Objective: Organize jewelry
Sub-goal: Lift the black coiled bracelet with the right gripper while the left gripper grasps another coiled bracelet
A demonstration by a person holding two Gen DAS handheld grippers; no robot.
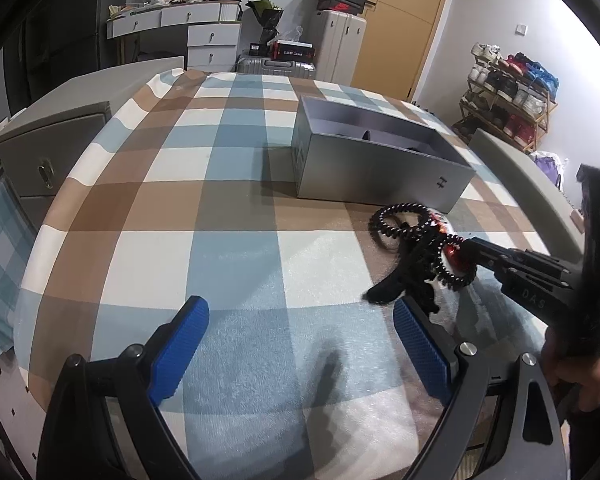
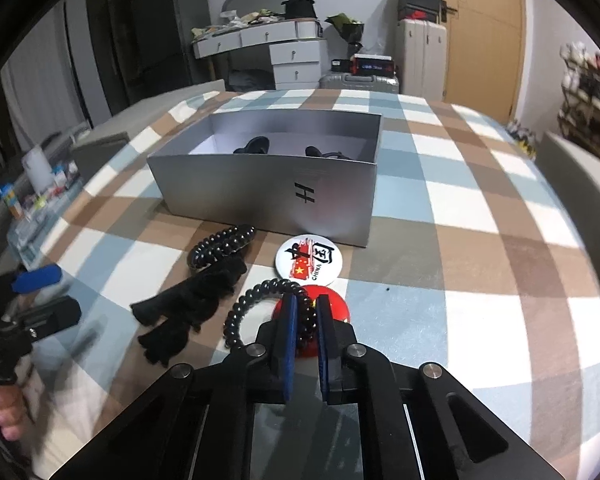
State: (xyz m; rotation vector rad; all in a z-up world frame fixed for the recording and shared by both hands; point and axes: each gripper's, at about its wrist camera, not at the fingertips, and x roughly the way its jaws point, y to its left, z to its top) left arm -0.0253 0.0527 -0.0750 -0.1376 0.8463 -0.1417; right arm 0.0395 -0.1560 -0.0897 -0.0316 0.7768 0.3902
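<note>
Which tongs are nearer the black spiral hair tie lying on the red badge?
Right. The right tongs are shut on the black spiral hair tie; the left tongs hang open off to its left, empty.

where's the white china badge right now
In the right wrist view the white badge lies flat on the checked cloth, just before the grey box, beyond the red badge.

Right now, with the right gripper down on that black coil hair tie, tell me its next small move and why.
Probably lift straight up a little. The right gripper is shut on the near black coil hair tie, which lies over the red badge. Rising first should free the coil from the badge before carrying it to the open silver box behind. The left gripper stands open, clear of it.
</note>
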